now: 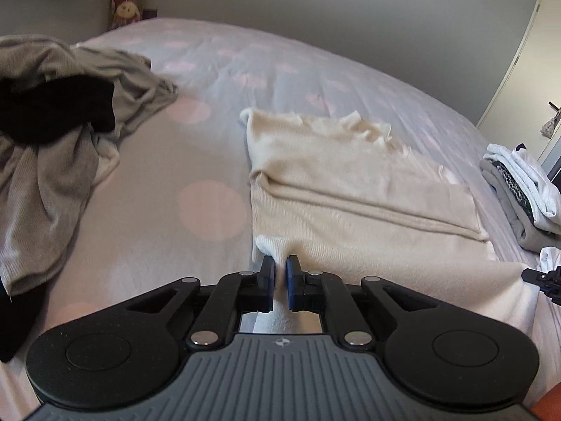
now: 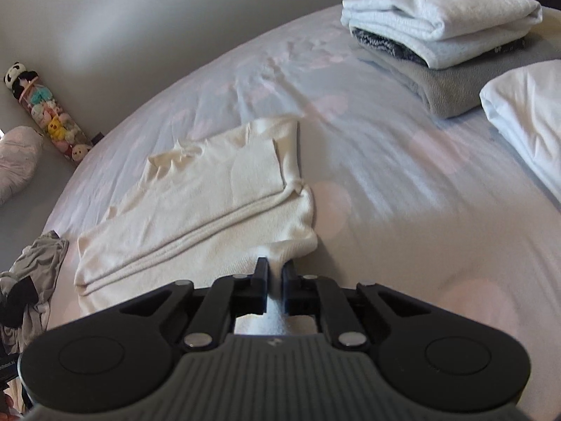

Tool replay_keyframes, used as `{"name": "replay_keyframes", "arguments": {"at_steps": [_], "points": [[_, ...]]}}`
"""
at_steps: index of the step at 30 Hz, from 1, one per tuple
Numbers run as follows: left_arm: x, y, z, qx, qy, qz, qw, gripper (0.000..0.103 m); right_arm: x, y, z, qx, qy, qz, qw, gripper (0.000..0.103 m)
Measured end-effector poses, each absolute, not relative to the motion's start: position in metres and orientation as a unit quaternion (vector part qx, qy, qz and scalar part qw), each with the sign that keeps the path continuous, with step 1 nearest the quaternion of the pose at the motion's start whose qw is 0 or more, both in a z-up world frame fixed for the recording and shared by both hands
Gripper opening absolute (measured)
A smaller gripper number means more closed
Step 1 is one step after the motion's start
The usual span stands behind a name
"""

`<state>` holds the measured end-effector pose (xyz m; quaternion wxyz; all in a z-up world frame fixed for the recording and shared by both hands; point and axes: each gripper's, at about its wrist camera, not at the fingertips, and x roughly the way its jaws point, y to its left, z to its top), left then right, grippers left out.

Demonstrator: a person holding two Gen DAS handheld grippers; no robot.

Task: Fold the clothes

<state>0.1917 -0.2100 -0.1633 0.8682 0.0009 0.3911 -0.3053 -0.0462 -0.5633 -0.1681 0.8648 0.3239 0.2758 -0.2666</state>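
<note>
A cream knit garment (image 1: 343,182) lies partly folded on the bed, a folded band running across its middle. My left gripper (image 1: 280,265) is shut on the garment's near left corner, cloth pinched between its blue pads. In the right wrist view the same cream garment (image 2: 210,203) spreads to the left, and my right gripper (image 2: 276,266) is shut on its near right corner, fabric bunched between the jaws. The near edge is lifted a little off the sheet. The tip of the right gripper (image 1: 541,279) shows at the right edge of the left wrist view.
A heap of unfolded grey and black clothes (image 1: 52,133) lies at the left. A stack of folded white and grey clothes (image 2: 441,35) sits at the far right, beside a white pillow (image 2: 526,115). The bed sheet (image 1: 196,161) is pale with pink spots. Plush toys (image 2: 52,119) stand by the wall.
</note>
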Motion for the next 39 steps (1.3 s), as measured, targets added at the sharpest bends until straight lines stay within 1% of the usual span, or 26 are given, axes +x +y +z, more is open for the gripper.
{"name": "replay_keyframes", "arguments": {"at_steps": [4,8,10,11,12,13,15,20,22,24,26,28,30,33,39], "points": [[0.197,-0.222,-0.166,0.035,0.381,-0.299,0.875,0.005,-0.031,-0.564,-0.176,0.299,0.294,-0.273,0.866,0.009],[0.205,-0.231,-0.182,0.059,0.402,-0.290,0.866,0.005,-0.015,-0.569,-0.193,0.293,0.326,-0.273,0.857,0.009],[0.208,-0.233,-0.187,0.063,0.412,-0.291,0.861,0.006,-0.013,-0.571,-0.197,0.295,0.334,-0.271,0.853,0.012],[0.208,-0.233,-0.187,0.064,0.413,-0.291,0.861,0.007,-0.013,-0.572,-0.197,0.297,0.336,-0.272,0.852,0.015],[0.207,-0.233,-0.187,0.067,0.412,-0.291,0.861,0.010,-0.014,-0.572,-0.197,0.297,0.336,-0.277,0.850,0.023],[0.206,-0.234,-0.186,0.070,0.410,-0.288,0.863,0.012,-0.016,-0.572,-0.195,0.297,0.334,-0.285,0.848,0.033],[0.203,-0.232,-0.183,0.077,0.403,-0.281,0.868,0.016,-0.023,-0.572,-0.189,0.300,0.325,-0.299,0.846,0.040],[0.189,-0.227,-0.164,0.095,0.378,-0.285,0.876,0.020,-0.036,-0.564,-0.164,0.278,0.310,-0.305,0.856,0.050],[0.184,-0.227,-0.155,0.101,0.372,-0.299,0.873,0.025,-0.038,-0.558,-0.151,0.254,0.312,-0.299,0.865,0.062],[0.179,-0.227,-0.146,0.103,0.372,-0.319,0.865,0.029,-0.038,-0.549,-0.140,0.226,0.320,-0.279,0.877,0.064],[0.174,-0.229,-0.138,0.106,0.376,-0.342,0.855,0.030,-0.038,-0.537,-0.130,0.187,0.330,-0.256,0.889,0.068],[0.168,-0.231,-0.131,0.113,0.380,-0.371,0.840,0.030,-0.039,-0.524,-0.121,0.148,0.339,-0.231,0.900,0.075],[0.162,-0.234,-0.124,0.126,0.380,-0.400,0.824,0.031,-0.042,-0.513,-0.114,0.115,0.344,-0.199,0.910,0.079],[0.152,-0.238,-0.113,0.166,0.364,-0.436,0.806,0.045,-0.048,-0.499,-0.107,0.084,0.350,-0.138,0.923,0.079],[0.125,-0.246,-0.095,0.277,0.319,-0.519,0.743,0.047,-0.047,-0.469,-0.100,0.004,0.413,-0.021,0.910,0.077]]}}
